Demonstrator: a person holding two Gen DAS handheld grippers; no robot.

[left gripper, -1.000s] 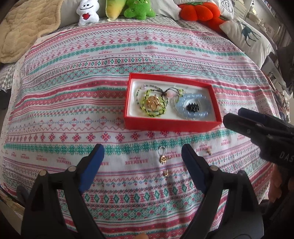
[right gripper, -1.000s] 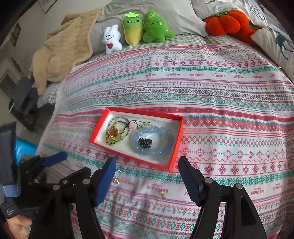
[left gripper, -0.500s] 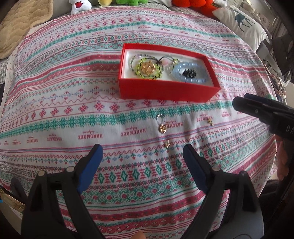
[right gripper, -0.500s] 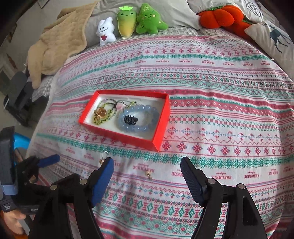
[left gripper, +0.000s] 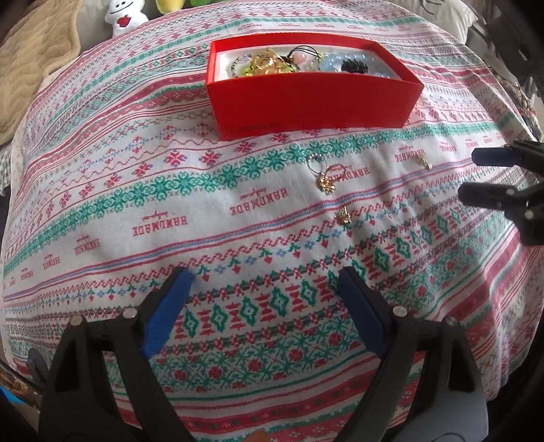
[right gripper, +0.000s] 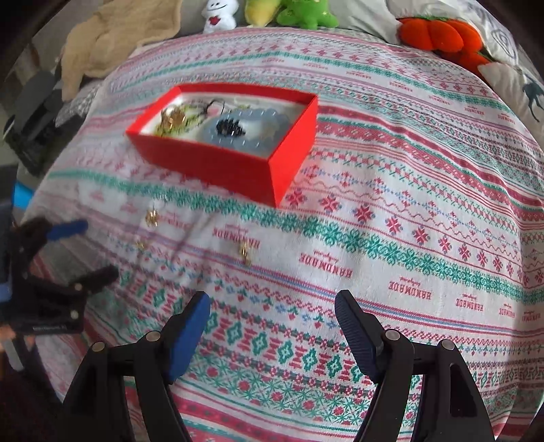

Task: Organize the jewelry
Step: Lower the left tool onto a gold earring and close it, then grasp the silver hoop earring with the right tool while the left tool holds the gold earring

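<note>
A red box [left gripper: 312, 98] holds bracelets and a black clip; it also shows in the right wrist view [right gripper: 217, 159]. In front of it on the patterned bedspread lie small gold pieces: a ring with a charm [left gripper: 324, 178], an earring [left gripper: 344, 216] and another earring [left gripper: 424, 161]. In the right wrist view they lie left of centre, the charm [right gripper: 152, 217], one earring [right gripper: 141, 245] and the other earring [right gripper: 244, 253]. My left gripper [left gripper: 265, 282] is open and empty, low over the bedspread. My right gripper [right gripper: 272, 306] is open and empty.
Plush toys [right gripper: 292, 13], an orange pumpkin cushion [right gripper: 438, 34], a deer pillow [right gripper: 516, 85] and a beige blanket [right gripper: 112, 37] line the far side of the bed. The right gripper shows at the right edge of the left view [left gripper: 499, 176].
Both grippers have moved down and forward, closer to the bedspread and the gold pieces. The box now looks nearer and is seen more from the side. Both stay open.
</note>
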